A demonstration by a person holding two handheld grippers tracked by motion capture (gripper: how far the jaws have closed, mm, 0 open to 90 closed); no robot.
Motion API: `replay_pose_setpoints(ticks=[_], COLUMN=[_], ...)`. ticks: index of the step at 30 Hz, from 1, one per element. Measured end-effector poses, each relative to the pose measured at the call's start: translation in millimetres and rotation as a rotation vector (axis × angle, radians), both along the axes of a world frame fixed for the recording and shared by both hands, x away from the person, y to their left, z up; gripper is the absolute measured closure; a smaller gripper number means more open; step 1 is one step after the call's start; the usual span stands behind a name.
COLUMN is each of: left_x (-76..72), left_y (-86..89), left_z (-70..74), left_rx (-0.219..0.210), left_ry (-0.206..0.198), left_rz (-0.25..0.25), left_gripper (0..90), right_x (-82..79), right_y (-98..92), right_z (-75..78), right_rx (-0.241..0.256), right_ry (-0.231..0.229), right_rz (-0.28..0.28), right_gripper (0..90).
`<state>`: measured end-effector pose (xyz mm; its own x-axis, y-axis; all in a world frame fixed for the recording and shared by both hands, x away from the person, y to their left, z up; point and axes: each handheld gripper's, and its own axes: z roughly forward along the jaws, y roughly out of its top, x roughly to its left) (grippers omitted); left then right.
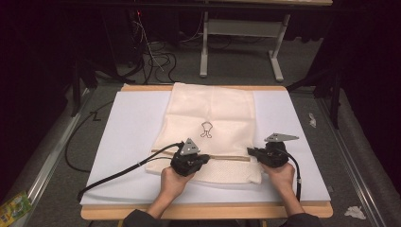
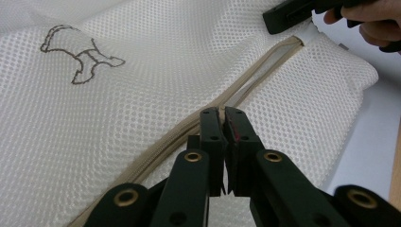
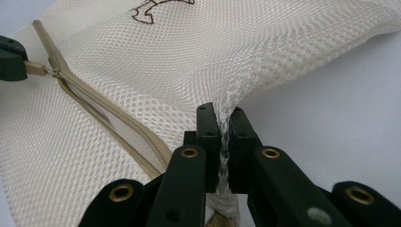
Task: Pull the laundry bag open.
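Observation:
A cream mesh laundry bag (image 1: 208,109) with a small dark line drawing (image 1: 206,129) lies flat on the white board (image 1: 127,142). A beige zipper (image 1: 229,158) crosses its near end. My left gripper (image 1: 205,158) is shut on the zipper's pull tab (image 3: 35,68); in the left gripper view its jaws (image 2: 222,112) meet right on the zipper line (image 2: 165,142). The zipper gapes open from there to the bag's right end (image 2: 283,47). My right gripper (image 3: 222,111) is shut on a pinch of mesh at the bag's right edge, which it lifts slightly (image 1: 250,151).
The white board rests on a wooden table (image 1: 203,212). Black cables (image 1: 123,170) trail from both grippers over the board. Beyond the table stand a white frame (image 1: 236,28) and floor cables (image 1: 158,59). Scraps of paper (image 1: 354,212) lie on the floor at right.

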<state>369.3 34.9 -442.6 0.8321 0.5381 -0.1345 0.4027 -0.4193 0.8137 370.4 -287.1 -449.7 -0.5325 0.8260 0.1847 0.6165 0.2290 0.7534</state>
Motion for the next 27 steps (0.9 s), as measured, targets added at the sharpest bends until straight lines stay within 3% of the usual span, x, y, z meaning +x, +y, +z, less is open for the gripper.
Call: replay_pose_setpoints(ticks=[9, 27], left_x=[-1.7, -1.5], left_y=[6.2, 15.8], left_z=[-2.4, -1.5], left_rx=[0.028, 0.007], left_ry=[-0.018, -0.017], left_rz=[0.012, 0.040], left_gripper=[87.0, 87.1], right_x=[0.8, 2.5], right_y=[0.5, 1.1], right_z=[-1.1, 0.7], right_rx=[-0.017, -0.029], right_ry=[0.007, 0.007], right_rz=[-0.001, -0.005], right_gripper=[87.6, 87.6])
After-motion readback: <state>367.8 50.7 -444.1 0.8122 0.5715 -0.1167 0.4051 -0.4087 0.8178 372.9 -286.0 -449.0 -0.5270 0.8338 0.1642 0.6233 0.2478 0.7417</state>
